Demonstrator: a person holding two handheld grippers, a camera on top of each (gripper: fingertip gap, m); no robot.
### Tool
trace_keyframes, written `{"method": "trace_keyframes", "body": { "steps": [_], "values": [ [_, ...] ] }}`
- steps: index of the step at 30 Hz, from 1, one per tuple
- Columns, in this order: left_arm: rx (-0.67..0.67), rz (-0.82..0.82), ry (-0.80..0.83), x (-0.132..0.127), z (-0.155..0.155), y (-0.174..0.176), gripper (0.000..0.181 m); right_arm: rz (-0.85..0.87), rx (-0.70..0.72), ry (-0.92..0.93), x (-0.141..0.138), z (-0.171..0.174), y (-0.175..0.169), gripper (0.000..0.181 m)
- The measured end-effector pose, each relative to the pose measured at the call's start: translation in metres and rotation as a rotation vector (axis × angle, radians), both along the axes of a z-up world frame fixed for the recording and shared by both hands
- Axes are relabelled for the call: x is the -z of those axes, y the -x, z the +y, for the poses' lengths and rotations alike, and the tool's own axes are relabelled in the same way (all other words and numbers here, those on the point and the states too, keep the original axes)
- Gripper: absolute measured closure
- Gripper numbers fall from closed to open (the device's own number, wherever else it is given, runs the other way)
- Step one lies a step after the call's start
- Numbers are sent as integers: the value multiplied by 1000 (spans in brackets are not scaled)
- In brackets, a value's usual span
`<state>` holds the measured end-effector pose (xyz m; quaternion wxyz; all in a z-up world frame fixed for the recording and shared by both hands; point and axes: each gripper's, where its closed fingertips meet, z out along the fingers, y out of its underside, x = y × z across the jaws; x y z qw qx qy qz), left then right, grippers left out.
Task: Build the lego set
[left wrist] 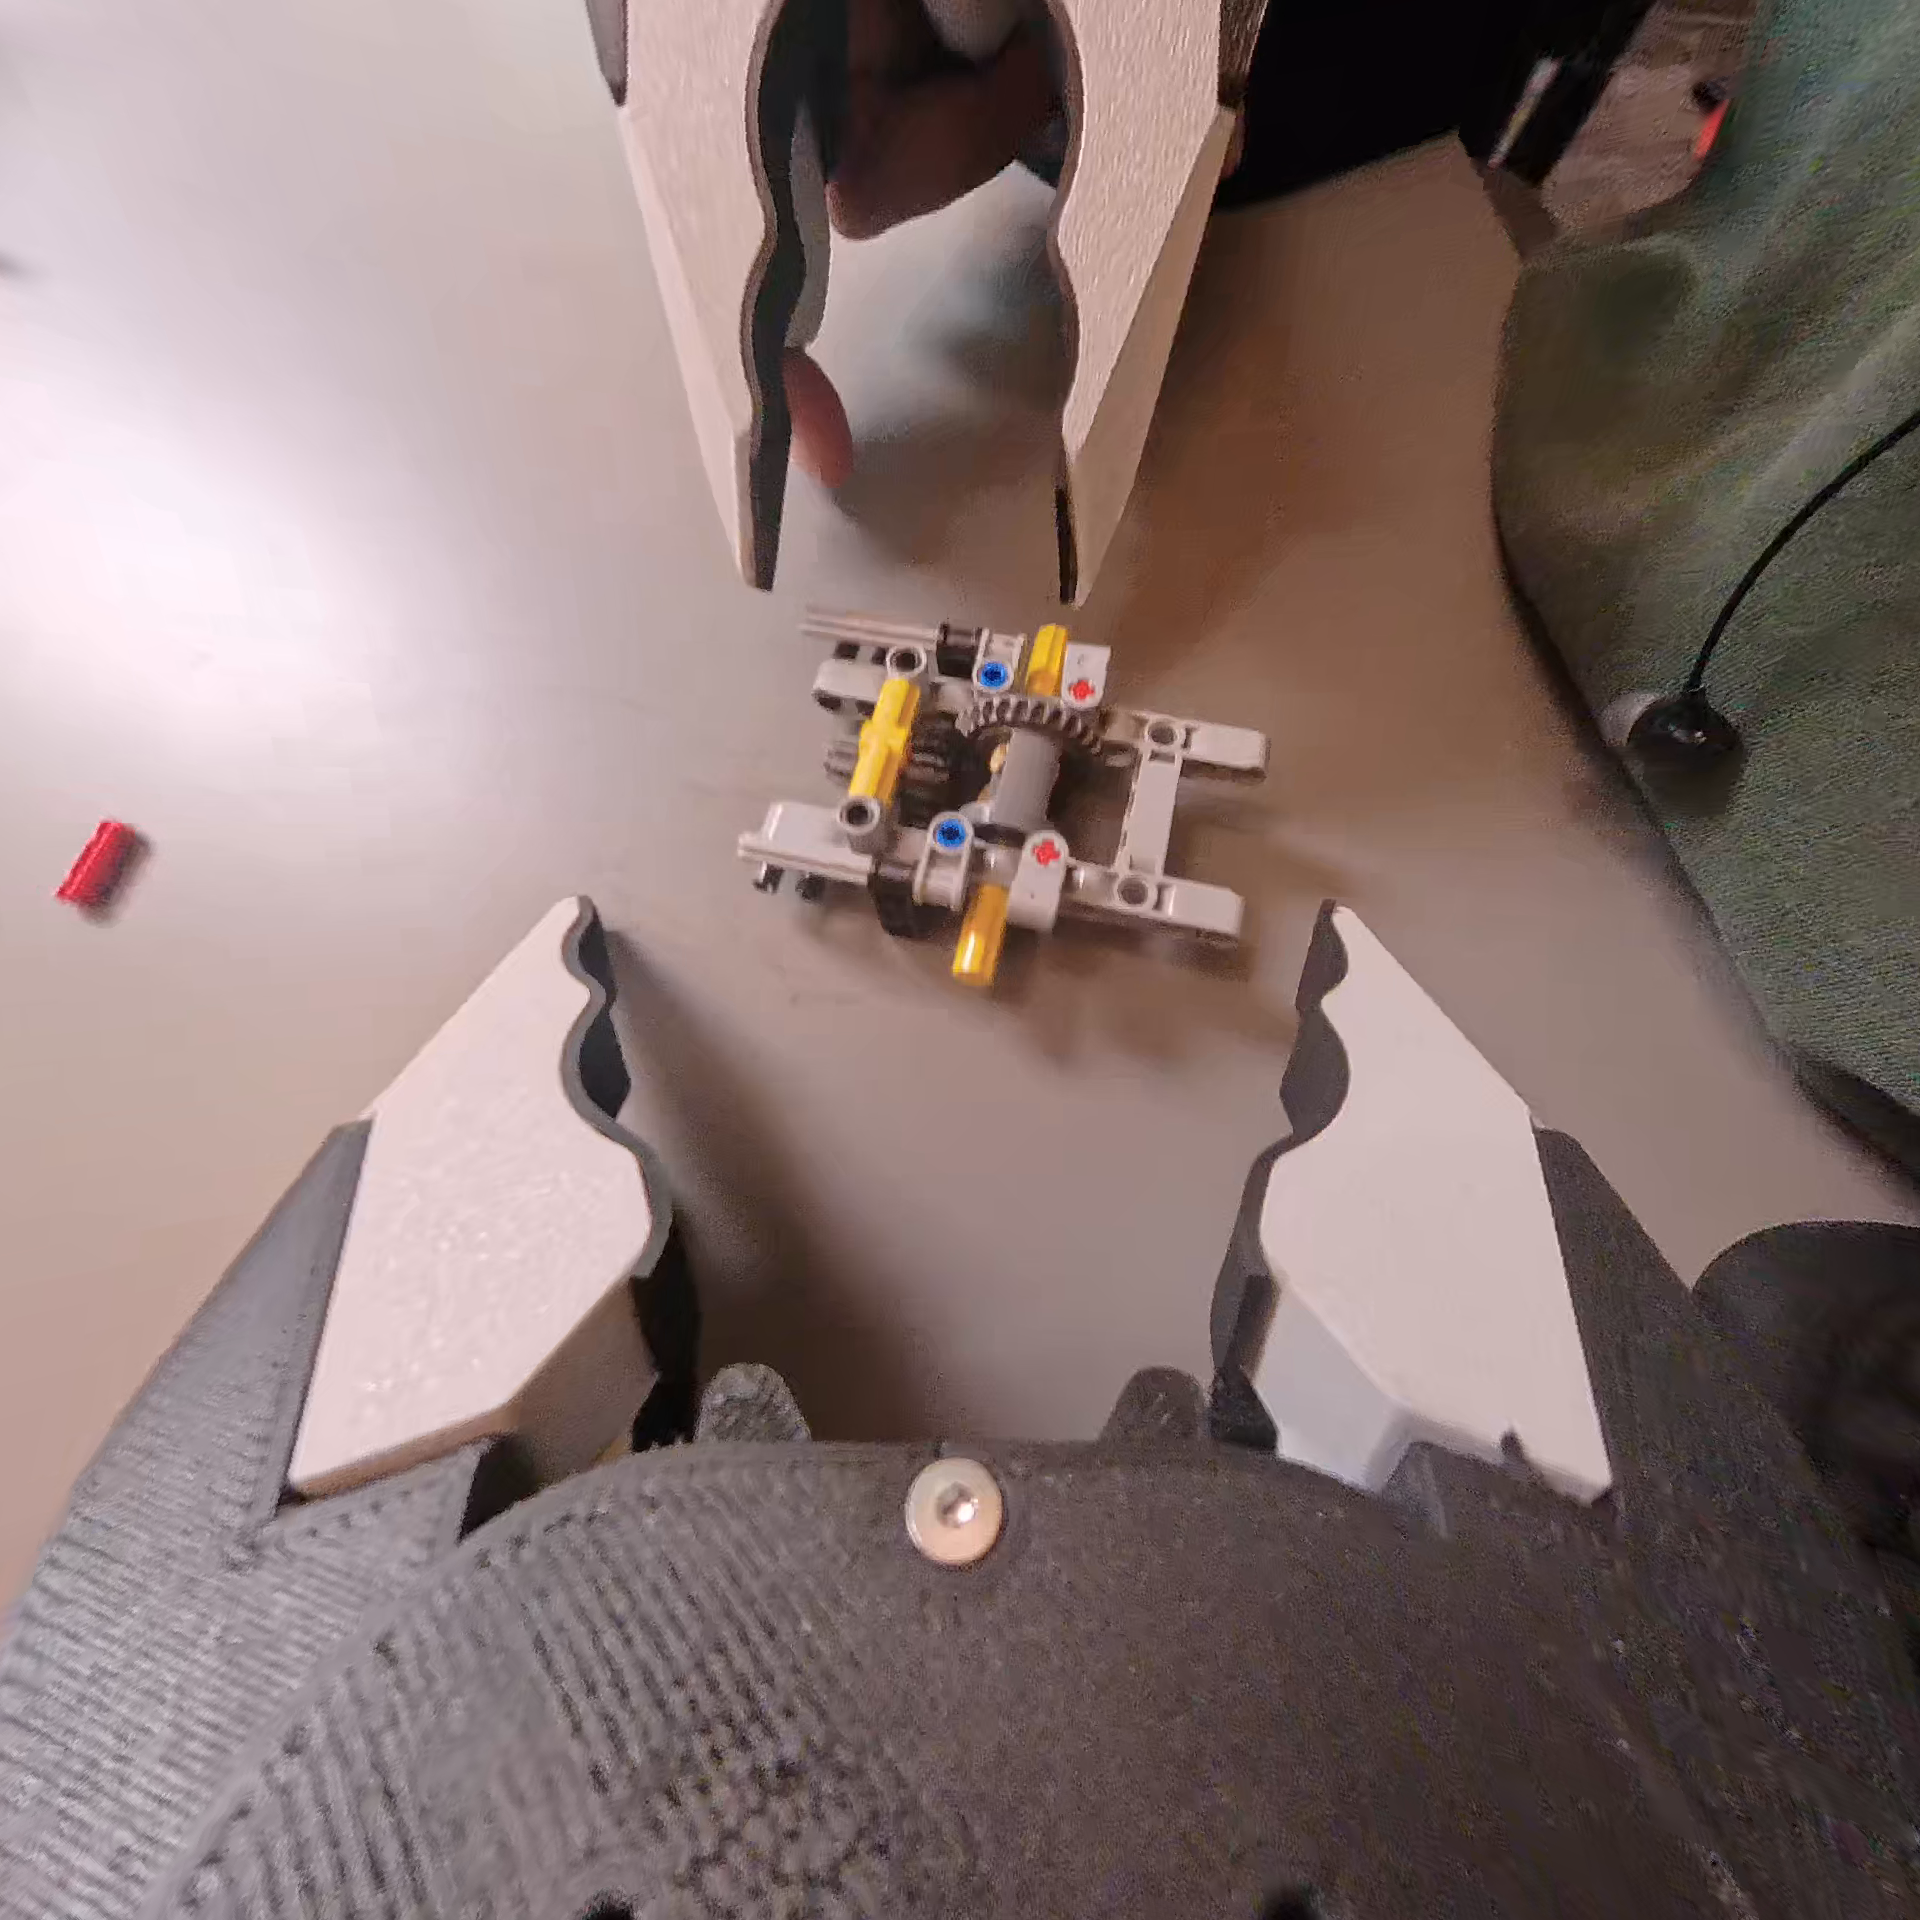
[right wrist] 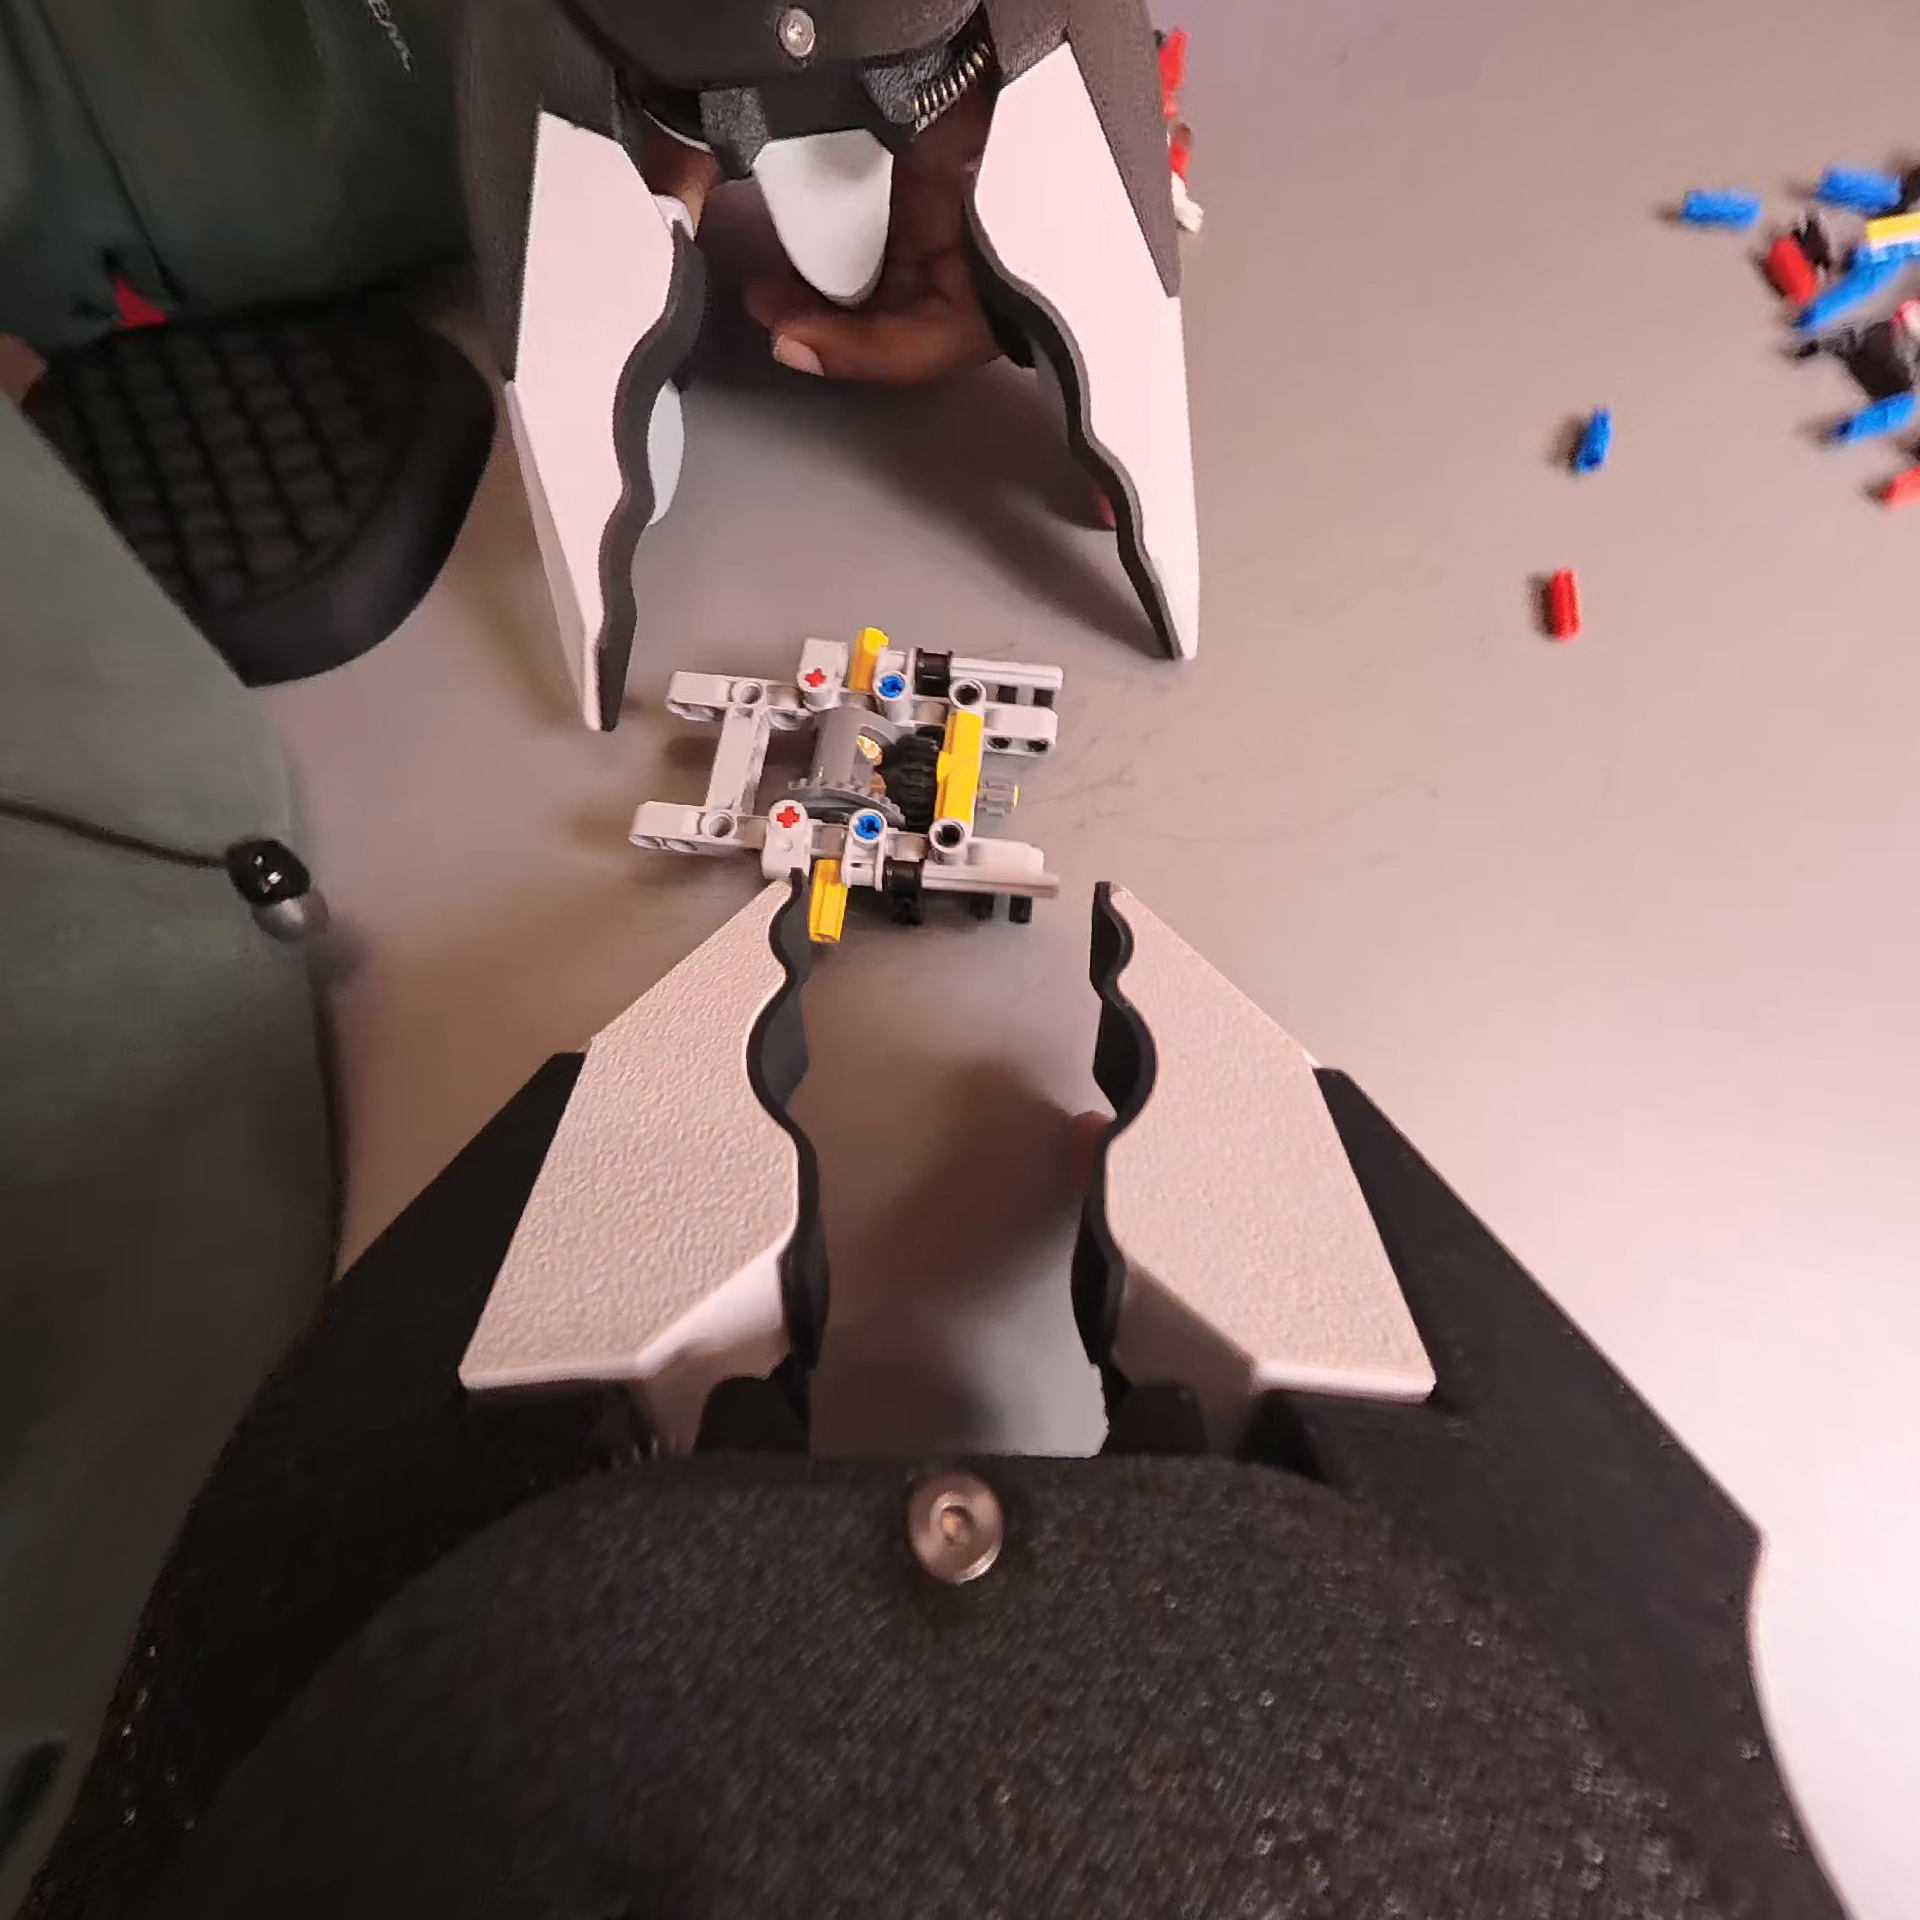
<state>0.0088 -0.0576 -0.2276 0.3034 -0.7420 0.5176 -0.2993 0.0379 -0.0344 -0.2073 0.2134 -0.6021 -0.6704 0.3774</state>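
1. My left gripper [left wrist: 956,914], seen from its own wrist view: the jaws stand wide apart with nothing between them, tips just short of the lego assembly [left wrist: 1003,795], not touching it
2. My right gripper [right wrist: 945,894], from its own wrist view: the jaws are parted more narrowly than the left pair and hold nothing; the left fingertip lies right at a yellow pin [right wrist: 828,906] that sticks out of the near edge of the assembly, though contact cannot be judged
3. The lego assembly [right wrist: 852,774] lies flat on the grey table [right wrist: 1351,831], between my two grippers, which face each other across it. It is a light grey beam frame with a dark grey gear and cylinder at its centre, black gears beside them, yellow pins, and blue and red pin ends on top
4. In the left wrist view my right gripper [left wrist: 914,597] points down from the top, its tips just beyond the far edge of the assembly; a fingertip of the hand holding it shows between the jaws
5. A single red piece [left wrist: 99,862] lies well apart on the table, left in the left wrist view
6. A loose pile of blue, red and black pieces [right wrist: 1839,281] sits far right in the right wrist view, with a stray blue piece [right wrist: 1592,438] and a stray red piece [right wrist: 1561,603] nearer the assembly
7. A green garment [left wrist: 1714,468] with a black cord across it borders the table
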Motion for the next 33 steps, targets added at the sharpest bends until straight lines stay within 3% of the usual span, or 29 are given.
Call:
{"method": "trace_keyframes", "body": {
  "steps": [4, 10, 33],
  "values": [
    [49, 40, -38, 4, 3, -9, 57, -10, 33, 7, 3, 1, 0, 129],
    [14, 65, -99, 5, 1, -12, 78, -24, 11, -16, 6, -3, 1, 128],
    [-40, 66, -135, 4, 1, -11, 78, 27, -40, -65, 10, 4, 12, 138]
  ]
}}
